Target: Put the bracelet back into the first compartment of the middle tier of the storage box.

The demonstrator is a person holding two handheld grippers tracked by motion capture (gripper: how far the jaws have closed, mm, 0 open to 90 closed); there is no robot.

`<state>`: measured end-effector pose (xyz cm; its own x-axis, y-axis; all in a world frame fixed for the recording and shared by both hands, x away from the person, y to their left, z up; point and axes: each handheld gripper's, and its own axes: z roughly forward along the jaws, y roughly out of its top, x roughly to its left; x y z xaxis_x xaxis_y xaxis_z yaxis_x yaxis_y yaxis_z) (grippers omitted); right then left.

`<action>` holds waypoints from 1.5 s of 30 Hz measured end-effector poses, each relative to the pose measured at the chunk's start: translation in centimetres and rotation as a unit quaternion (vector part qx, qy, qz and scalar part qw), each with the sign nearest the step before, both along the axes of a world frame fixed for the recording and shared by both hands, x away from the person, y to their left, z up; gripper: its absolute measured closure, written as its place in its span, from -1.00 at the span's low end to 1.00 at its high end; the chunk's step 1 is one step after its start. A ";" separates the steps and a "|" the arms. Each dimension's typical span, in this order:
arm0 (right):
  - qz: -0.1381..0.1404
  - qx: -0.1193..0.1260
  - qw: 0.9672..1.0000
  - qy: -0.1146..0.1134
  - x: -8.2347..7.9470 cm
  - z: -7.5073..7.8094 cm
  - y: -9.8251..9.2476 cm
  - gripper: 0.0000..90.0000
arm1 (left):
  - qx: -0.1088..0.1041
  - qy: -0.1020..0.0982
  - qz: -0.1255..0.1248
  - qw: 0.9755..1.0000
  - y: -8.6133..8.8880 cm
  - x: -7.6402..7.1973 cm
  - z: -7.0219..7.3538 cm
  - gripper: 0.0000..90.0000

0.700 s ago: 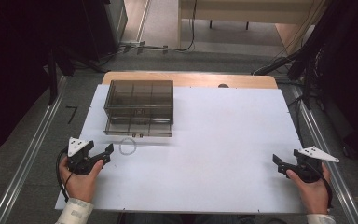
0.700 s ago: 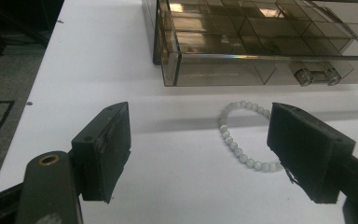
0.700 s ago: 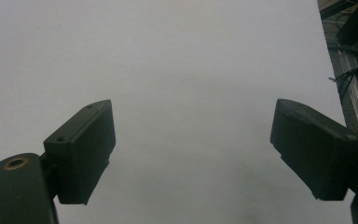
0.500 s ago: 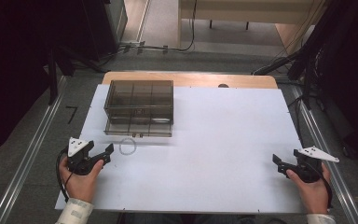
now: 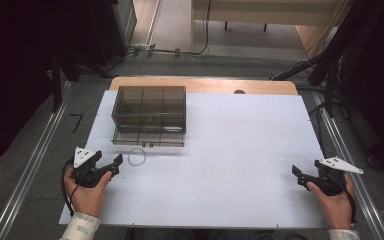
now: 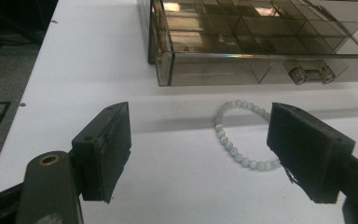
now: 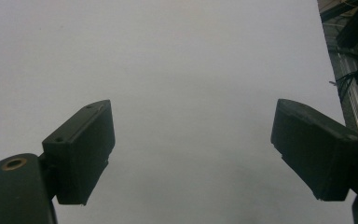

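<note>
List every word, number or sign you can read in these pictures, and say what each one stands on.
"7": a dark mark shaped like this digit on the grey floor left of the white table sheet; in the high view the same mark is too small to read for certain.
No other text is legible: the smoky clear box, the bead bracelet and both tools bear none that can be read.

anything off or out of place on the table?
Only the bead bracelet: it lies loose on the white sheet in front of the smoked plastic drawer box, not in a compartment. The bottom drawer looks pulled slightly out. Nothing spilled or broken. Both claws are open, holding nothing.
</note>
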<state>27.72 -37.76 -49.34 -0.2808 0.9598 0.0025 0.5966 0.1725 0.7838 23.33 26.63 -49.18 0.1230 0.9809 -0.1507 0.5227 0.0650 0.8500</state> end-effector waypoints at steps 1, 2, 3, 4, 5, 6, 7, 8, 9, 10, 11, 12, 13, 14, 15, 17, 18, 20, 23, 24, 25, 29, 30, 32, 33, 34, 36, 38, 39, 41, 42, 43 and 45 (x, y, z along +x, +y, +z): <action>0.000 0.000 1.000 0.000 0.0 0.0 0.0 -0.74 | -0.001 0.002 -0.003 1.000 0.0 0.0 0.0 -0.50; 0.000 0.000 1.000 0.000 0.0 0.0 0.0 -0.74 | 0.001 0.005 -0.003 1.000 -0.1 0.0 0.0 -0.50; 0.000 -0.001 1.000 0.000 0.0 0.0 0.0 -0.74 | 0.001 0.005 -0.005 1.000 -0.1 0.1 -0.1 -0.50; 0.000 -0.001 1.000 0.000 0.0 0.0 0.0 -0.74 | 0.000 0.004 -0.007 1.000 -0.1 0.1 0.0 -0.50; 0.001 -0.001 1.000 0.000 0.0 0.0 0.0 -0.74 | -0.001 0.002 -0.007 1.000 -0.2 0.1 0.0 -0.50; 0.003 -0.001 1.000 -0.001 0.0 0.0 0.0 -0.74 | 0.000 0.002 -0.008 1.000 -0.2 0.0 0.0 -0.50; 0.004 -0.002 1.000 -0.002 0.0 0.0 0.1 -0.74 | 0.001 0.001 -0.008 1.000 -0.2 0.0 0.0 -0.50; 0.003 -0.002 1.000 -0.001 0.0 0.0 0.1 -0.74 | 0.002 0.001 -0.009 1.000 -0.3 0.0 0.0 -0.50; 0.003 -0.002 1.000 -0.001 0.0 0.0 0.1 -0.74 | 0.002 0.002 -0.010 1.000 -0.4 0.1 0.0 -0.50; 0.003 -0.002 1.000 -0.002 0.0 0.0 0.1 -0.74 | 0.004 0.003 -0.011 1.000 -0.4 0.1 0.0 -0.50; 0.004 -0.002 1.000 -0.002 0.0 0.0 0.1 -0.74 | 0.004 0.004 -0.011 1.000 -0.4 0.1 0.0 -0.50; 0.004 -0.003 1.000 -0.002 0.0 0.0 0.1 -0.74 | 0.004 0.003 -0.011 1.000 -0.5 0.1 0.0 -0.49; 0.004 -0.003 1.000 -0.002 0.0 0.0 0.1 -0.74 | 0.004 0.004 -0.013 1.000 -0.5 0.1 0.0 -0.50; 0.004 -0.003 1.000 -0.002 0.0 0.0 0.1 -0.74 | 0.005 0.004 -0.013 1.000 -0.6 0.2 0.0 -0.50; 0.004 -0.003 1.000 -0.002 0.0 0.0 0.1 -0.74 | 0.005 0.005 -0.014 1.000 -0.6 0.2 0.0 -0.49; 0.004 -0.003 1.000 -0.002 0.0 0.0 0.1 -0.74 | 0.007 0.007 -0.016 1.000 -0.7 0.2 -0.1 -0.49; 0.004 -0.003 1.000 -0.002 0.0 0.0 0.1 -0.74 | 0.007 0.007 -0.017 1.000 -0.7 0.2 -0.1 -0.49; 0.004 -0.003 1.000 -0.002 0.0 0.0 0.2 -0.74 | 0.008 0.006 -0.018 1.000 -0.8 0.2 -0.1 -0.48; 0.005 -0.003 1.000 -0.001 0.0 0.0 0.2 -0.74 | 0.008 0.006 -0.019 1.000 -0.9 0.3 -0.1 -0.48; 0.006 -0.003 1.000 -0.003 0.0 0.0 0.2 -0.74 | 0.009 0.007 -0.020 1.000 -0.9 0.3 -0.1 -0.48; 0.005 -0.003 1.000 -0.003 0.0 0.0 0.2 -0.74 | 0.010 0.008 -0.021 1.000 -1.0 0.3 -0.1 -0.47; 0.005 -0.004 1.000 -0.003 0.0 0.0 0.2 -0.74 | 0.012 0.009 -0.023 1.000 -1.2 0.4 -0.2 -0.46; 0.005 -0.004 1.000 -0.003 0.0 0.0 0.2 -0.74 | 0.012 0.010 -0.024 1.000 -1.2 0.4 -0.2 -0.46; 0.005 -0.004 1.000 -0.003 0.0 0.0 0.2 -0.74 | 0.014 0.010 -0.027 0.999 -1.3 0.4 -0.2 -0.46; 0.005 -0.004 1.000 -0.003 0.0 0.0 0.2 -0.74 | 0.014 0.010 -0.027 0.999 -1.3 0.4 -0.2 -0.46; 0.006 -0.004 1.000 -0.003 0.0 0.0 0.2 -0.74 | 0.013 0.011 -0.028 0.999 -1.4 0.4 -0.2 -0.46; 0.007 -0.005 1.000 -0.002 0.0 0.0 0.2 -0.74 | 0.015 0.013 -0.031 0.999 -1.5 0.5 -0.2 -0.44; 0.008 -0.005 1.000 -0.003 0.0 0.0 0.2 -0.74 | 0.017 0.014 -0.033 0.999 -1.6 0.5 -0.3 -0.43; 0.008 -0.005 1.000 -0.003 0.0 0.0 0.3 -0.74 | 0.017 0.015 -0.035 0.999 -1.7 0.5 -0.3 -0.43; 0.009 -0.006 1.000 -0.003 0.0 0.0 0.2 -0.74 | 0.017 0.015 -0.037 0.999 -1.8 0.6 -0.3 -0.43; 0.009 -0.006 1.000 -0.003 0.1 -0.1 0.2 -0.74 | 0.018 0.016 -0.039 0.999 -1.8 0.6 -0.4 -0.42; 0.009 -0.006 1.000 -0.003 0.0 -0.1 0.2 -0.74 | 0.018 0.016 -0.039 0.999 -1.8 0.6 -0.4 -0.41; 0.010 -0.006 1.000 -0.003 0.1 -0.1 0.2 -0.74 | 0.019 0.017 -0.042 0.999 -1.9 0.6 -0.4 -0.41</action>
